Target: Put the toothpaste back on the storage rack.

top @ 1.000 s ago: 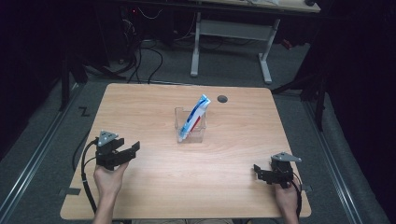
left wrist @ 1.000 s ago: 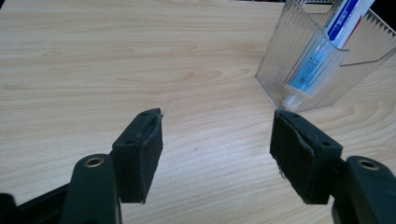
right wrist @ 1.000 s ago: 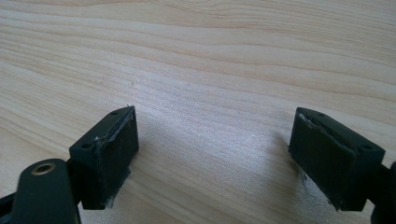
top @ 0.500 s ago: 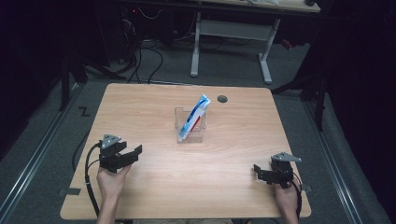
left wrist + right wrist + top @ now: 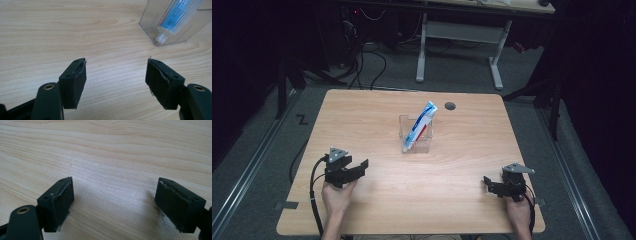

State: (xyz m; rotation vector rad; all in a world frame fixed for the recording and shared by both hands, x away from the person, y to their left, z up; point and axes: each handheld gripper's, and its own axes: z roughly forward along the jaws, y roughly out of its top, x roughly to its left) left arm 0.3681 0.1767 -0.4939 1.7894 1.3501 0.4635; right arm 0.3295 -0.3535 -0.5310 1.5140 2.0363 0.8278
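Two forearms reach in from the near edge, each hand holding a black two-jaw gripper. The left gripper (image 5: 357, 167) sits low at the left, jaws spread wide and empty, pointing forward and to the right. The right gripper (image 5: 488, 183) rests low at the right, jaws likewise wide apart, pointing left.

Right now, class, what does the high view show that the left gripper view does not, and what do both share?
High view alone: the whole table, the toothpaste tube leaning out of the clear box, both hands, the right gripper, open, the floor and a desk behind. Left gripper view alone: the tube's cap end at the box's bottom and the box's ribbed wall, close up. Shared: the wood top, box, tube and the open left gripper.
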